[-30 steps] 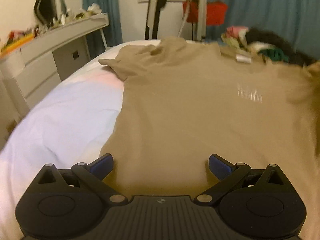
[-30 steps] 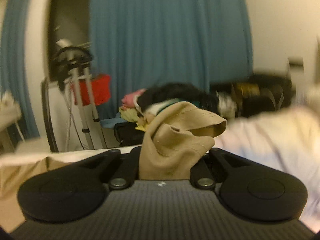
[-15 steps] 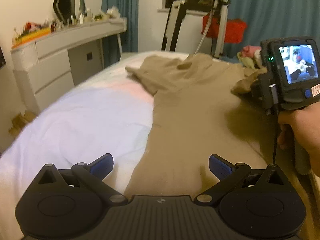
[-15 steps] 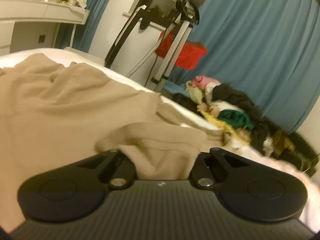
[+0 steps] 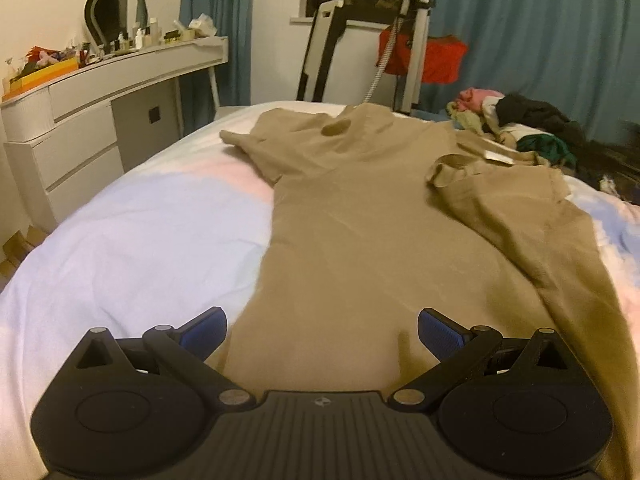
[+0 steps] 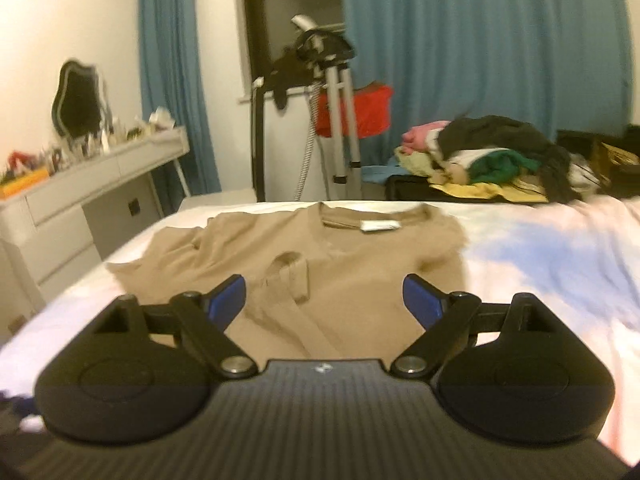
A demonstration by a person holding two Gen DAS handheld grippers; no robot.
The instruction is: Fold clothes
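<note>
- Tan cotton-looking short-sleeved T-shirt [image 5: 360, 232] lies spread on the pale pink-and-blue bedsheet [image 5: 140, 240], running straight ahead from the left gripper [image 5: 322, 330], with its hem just under and between the jaws.
- The fabric looks light, soft and limp; it will likely drape and sag from any pinch point, wrinkle easily and drag on the sheet instead of sliding cleanly.
- Sensible holds, by this judgement, are doubled edges: the hem corners near the left jaws, the shoulder seams, or the sleeve cuffs, since a pinch in mid-panel would only bunch the cloth.
- The side of the shirt ahead and to the right of the left jaws is already turned inward, its sleeve [image 5: 452, 170] resting on the body; the other sleeve, ahead and to the left, lies flat out on the sheet.
- In the right wrist view the shirt [image 6: 352, 280] sits directly ahead of the right gripper [image 6: 324, 300], collar and white neck label [image 6: 380, 225] at the far end, a cuff opening between the jaws.
- Both grippers stand with jaws spread wide and nothing between the blue pads; the left pads [image 5: 440, 332] hover over hem and sheet.
- A heap of mixed clothing [image 6: 492, 156] sits far ahead and right of the right jaws, clear of the shirt.
</note>
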